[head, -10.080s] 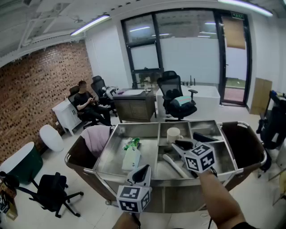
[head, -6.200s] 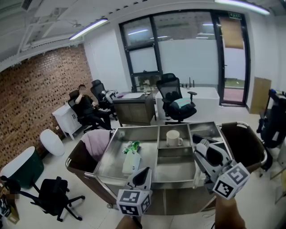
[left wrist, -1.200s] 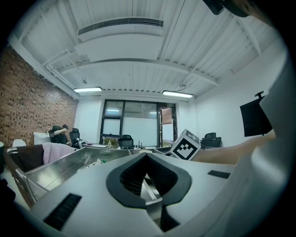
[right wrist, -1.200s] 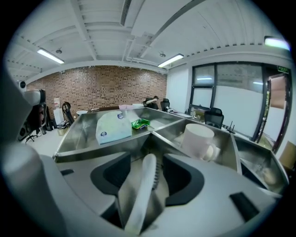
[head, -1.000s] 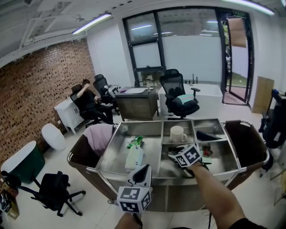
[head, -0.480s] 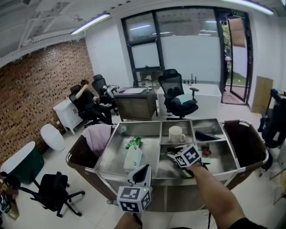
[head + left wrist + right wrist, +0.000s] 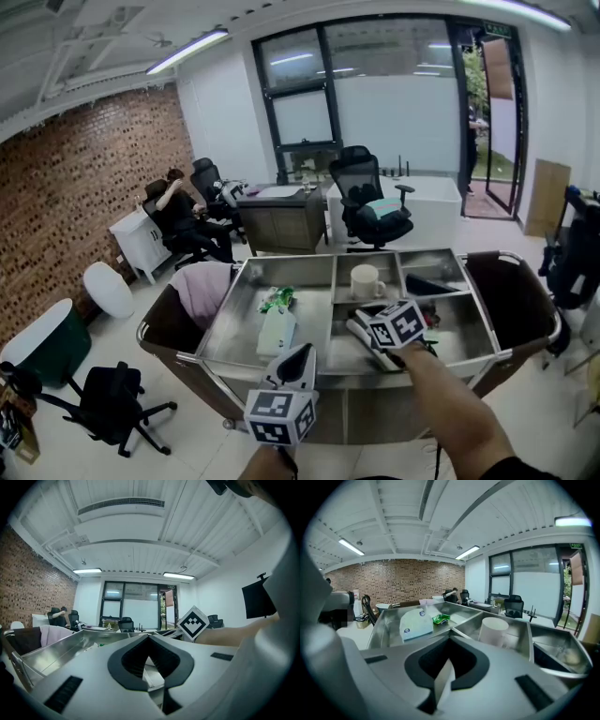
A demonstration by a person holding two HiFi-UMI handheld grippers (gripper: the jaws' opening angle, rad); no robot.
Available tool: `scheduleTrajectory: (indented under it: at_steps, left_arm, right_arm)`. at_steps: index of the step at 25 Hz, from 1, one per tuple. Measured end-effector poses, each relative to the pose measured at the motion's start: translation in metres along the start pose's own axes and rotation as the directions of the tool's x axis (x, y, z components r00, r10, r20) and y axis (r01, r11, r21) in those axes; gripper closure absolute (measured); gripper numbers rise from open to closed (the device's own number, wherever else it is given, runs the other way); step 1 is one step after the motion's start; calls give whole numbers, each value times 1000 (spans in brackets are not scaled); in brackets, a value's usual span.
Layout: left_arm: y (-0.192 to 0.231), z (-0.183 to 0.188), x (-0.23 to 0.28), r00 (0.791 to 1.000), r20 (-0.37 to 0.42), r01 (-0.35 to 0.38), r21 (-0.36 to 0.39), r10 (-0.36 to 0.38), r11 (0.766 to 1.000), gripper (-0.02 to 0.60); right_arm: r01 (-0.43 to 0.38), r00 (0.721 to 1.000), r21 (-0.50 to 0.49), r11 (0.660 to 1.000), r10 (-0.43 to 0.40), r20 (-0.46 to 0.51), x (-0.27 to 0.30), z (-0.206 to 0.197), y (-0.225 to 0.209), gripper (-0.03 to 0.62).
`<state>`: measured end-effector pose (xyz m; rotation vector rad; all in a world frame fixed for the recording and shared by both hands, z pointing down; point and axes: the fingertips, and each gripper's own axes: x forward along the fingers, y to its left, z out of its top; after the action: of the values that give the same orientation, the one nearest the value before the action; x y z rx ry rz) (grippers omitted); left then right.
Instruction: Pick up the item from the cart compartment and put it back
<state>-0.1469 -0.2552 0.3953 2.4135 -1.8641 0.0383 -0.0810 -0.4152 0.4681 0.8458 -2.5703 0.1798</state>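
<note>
A steel cart with several compartments stands in front of me. My right gripper hovers low over the middle front compartment, just in front of the white mug. In the right gripper view its jaws are shut; only a pale strip shows in the slit and I see no item held. The mug sits just beyond them. My left gripper hangs at the cart's near edge, shut and empty. The white item that lay in the middle compartment earlier is hidden under my right gripper.
A white tissue pack and a green packet lie in the large left compartment. A dark object fills the back right one. Brown bags hang at both ends, the left holding pink cloth. A seated person and office chairs are behind.
My right gripper stays over the middle front compartment and has lifted and tilted slightly. The left gripper has not moved.
</note>
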Motion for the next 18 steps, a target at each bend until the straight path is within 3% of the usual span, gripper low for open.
scheduleTrajectory:
  at_steps: [5,11,18]
  left_arm:
    - [-2,1,0,1000,3,3,4,-3,1000,581]
    - [-5,4,-2,1000,10,6,7,-6,1000,581]
    - [-10,5,0,1000,13,16,9,-17,1000,581]
  right_arm:
    - [7,995,22,1000,-9,97,-25,18,5,580]
    - [47,962,34,998,-55,269,-91,49,19,580]
    - [60,936,36,998,-68,346,-136,59,29,580]
